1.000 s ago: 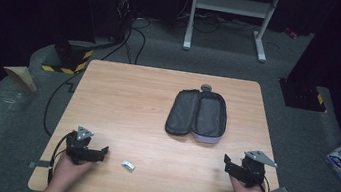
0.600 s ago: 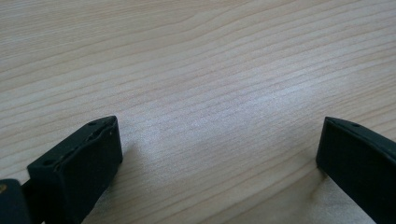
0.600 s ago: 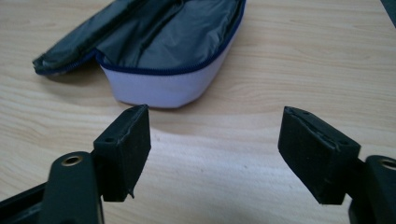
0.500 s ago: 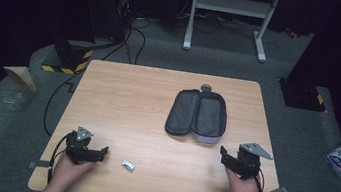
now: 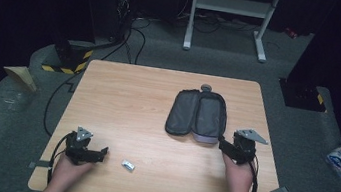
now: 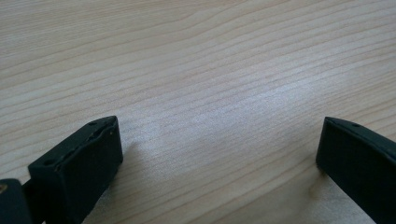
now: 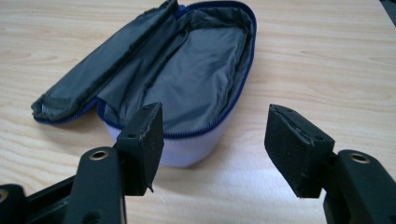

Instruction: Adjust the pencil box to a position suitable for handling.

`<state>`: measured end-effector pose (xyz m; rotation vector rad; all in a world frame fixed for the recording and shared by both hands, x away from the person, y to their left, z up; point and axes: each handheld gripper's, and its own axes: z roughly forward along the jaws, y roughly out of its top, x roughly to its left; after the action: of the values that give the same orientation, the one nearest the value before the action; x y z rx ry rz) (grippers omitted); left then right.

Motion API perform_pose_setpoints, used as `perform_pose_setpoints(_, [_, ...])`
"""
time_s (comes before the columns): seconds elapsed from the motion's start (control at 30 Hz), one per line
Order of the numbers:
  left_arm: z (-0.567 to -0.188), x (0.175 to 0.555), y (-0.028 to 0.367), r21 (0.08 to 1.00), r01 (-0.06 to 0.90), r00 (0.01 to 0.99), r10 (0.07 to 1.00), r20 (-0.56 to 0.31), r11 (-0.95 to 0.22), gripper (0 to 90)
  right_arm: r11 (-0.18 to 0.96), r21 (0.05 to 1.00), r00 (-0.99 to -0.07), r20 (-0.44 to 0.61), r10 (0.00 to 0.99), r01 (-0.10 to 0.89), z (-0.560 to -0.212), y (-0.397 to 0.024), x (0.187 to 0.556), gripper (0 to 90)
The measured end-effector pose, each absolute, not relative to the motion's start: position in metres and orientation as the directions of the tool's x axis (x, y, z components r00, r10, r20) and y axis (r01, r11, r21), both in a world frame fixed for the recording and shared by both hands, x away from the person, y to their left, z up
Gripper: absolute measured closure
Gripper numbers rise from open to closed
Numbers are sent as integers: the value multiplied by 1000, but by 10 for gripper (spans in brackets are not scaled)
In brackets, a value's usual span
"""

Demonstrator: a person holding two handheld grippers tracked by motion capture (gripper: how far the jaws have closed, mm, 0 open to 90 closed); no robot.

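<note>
An open grey zip pouch (image 5: 198, 115) with a blue zipper lies right of centre on the wooden table (image 5: 127, 100), its lid folded out to the left. In the right gripper view the pouch (image 7: 187, 84) shows an empty grey lining. My right gripper (image 5: 224, 145) sits just short of the pouch's near right corner. Its jaws have just been closing, and the right gripper (image 7: 215, 114) is still open with nothing pressed between the pads. A small white object (image 5: 128, 165) lies near the front edge. My left gripper (image 5: 99, 154) rests to its left, and the left gripper (image 6: 217, 128) is open wide over bare wood.
Behind the table a white metal stand (image 5: 231, 8) rises from the floor, with cables (image 5: 134, 35) and a yellow-and-black striped block (image 5: 69, 64) at the back left. A blue-and-white packet (image 5: 338, 161) lies on the floor to the right.
My right gripper has moved forward and left, up to the pouch's near end, and its jaws have narrowed. The left gripper, the pouch and the small white object have stayed put.
</note>
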<state>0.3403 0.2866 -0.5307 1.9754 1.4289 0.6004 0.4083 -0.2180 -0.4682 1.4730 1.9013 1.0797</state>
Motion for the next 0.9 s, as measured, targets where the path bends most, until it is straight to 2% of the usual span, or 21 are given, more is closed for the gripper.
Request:
perform_pose_setpoints(0.3, [-531,341,287,710,667,314,949,5,-224,8,84,819,-283,98,954,567,-462,-215,428,420])
perform_pose_setpoints(0.57, [-530,340,287,708,668,318,948,8,-230,9,99,800,-279,88,956,592,-473,-210,440,437])
perform_pose_setpoints(0.63, [-530,341,287,709,666,322,947,9,-233,9,107,790,-288,91,953,604,-478,-209,443,491])
perform_pose_setpoints(0.9, [-531,341,286,708,663,334,943,8,-241,10,112,781,-267,72,961,615,-484,-205,448,594])
